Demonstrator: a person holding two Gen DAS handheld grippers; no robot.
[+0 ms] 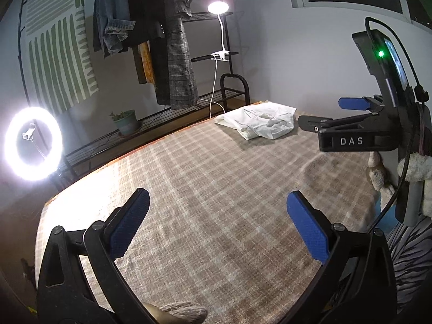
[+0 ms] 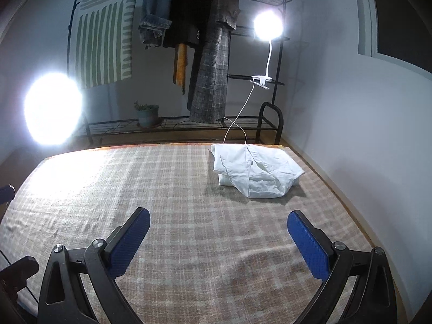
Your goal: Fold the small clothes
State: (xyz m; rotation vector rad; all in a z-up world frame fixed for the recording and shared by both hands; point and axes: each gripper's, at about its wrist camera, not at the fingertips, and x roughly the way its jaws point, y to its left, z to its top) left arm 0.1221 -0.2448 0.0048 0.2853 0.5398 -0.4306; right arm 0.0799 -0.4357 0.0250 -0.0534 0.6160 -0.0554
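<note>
A folded white cotton shirt (image 2: 256, 171) lies near the far right corner of the beige plaid blanket-covered bed (image 2: 167, 194); left tool (image 1: 217, 222) and right tool (image 2: 218, 239) both gape, released, holding nothing.

Black gripper frames, textured blue finger pads (image 1: 129, 224), silver screws, right gripper (image 1: 334, 116) (marked "DAS"), black cable

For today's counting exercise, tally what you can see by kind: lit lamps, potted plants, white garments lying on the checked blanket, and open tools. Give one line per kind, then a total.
Lit lamps: 2 (ring light, clip lamp)
Potted plants: 1
White garments on the blanket: 1
Open tools: 2 (left tool, right tool)
Total: 6
</note>
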